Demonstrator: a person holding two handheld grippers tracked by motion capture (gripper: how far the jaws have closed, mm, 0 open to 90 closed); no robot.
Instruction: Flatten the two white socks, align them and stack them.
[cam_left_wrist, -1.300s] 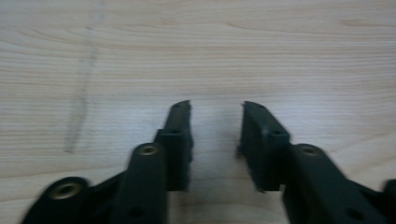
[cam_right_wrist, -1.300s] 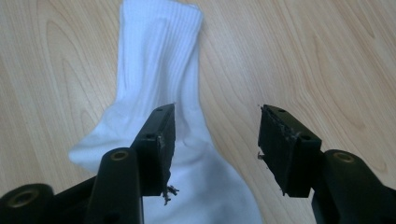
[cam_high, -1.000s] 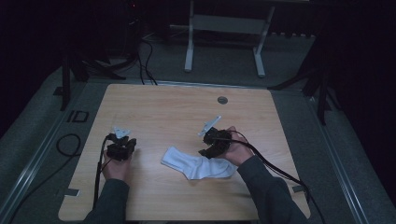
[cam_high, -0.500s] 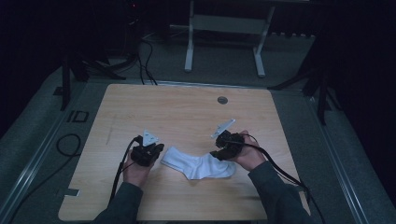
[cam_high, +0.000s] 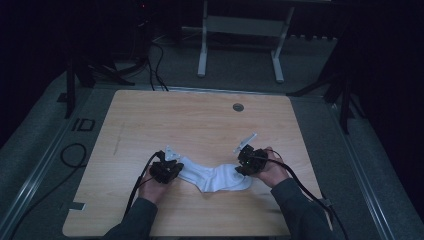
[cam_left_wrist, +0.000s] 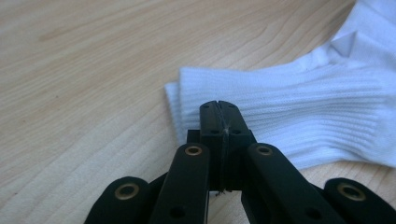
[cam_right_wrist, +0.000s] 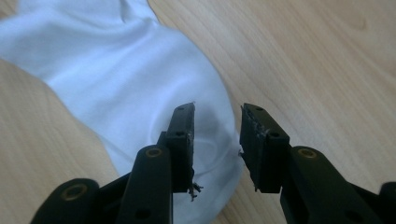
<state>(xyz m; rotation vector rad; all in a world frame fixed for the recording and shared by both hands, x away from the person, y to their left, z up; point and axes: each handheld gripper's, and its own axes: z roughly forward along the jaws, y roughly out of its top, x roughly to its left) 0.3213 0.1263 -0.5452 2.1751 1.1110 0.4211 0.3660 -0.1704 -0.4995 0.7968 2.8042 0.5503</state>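
Note:
A white sock (cam_high: 215, 177) lies flat on the wooden table (cam_high: 200, 125), near its front edge. My left gripper (cam_high: 176, 168) is at the sock's left end, jaws shut. In the left gripper view the closed tips (cam_left_wrist: 218, 111) sit over the ribbed cuff (cam_left_wrist: 303, 112), with nothing visible between them. My right gripper (cam_high: 241, 169) is at the sock's right end. Its jaws have just been closing but still stand apart (cam_right_wrist: 217, 126). The sock's rounded toe (cam_right_wrist: 140, 93) lies under and between them, and the pads are not pressing on it.
A round grommet hole (cam_high: 238, 107) sits near the table's far edge. Cables trail from both grippers over the front of the table. A metal stand (cam_high: 240, 30) and floor cables (cam_high: 150, 55) lie beyond the table on the dark floor.
My left gripper has moved right up to the sock's cuff. My right gripper has moved right and down to the toe end, its jaws narrowing. The sock has barely shifted.

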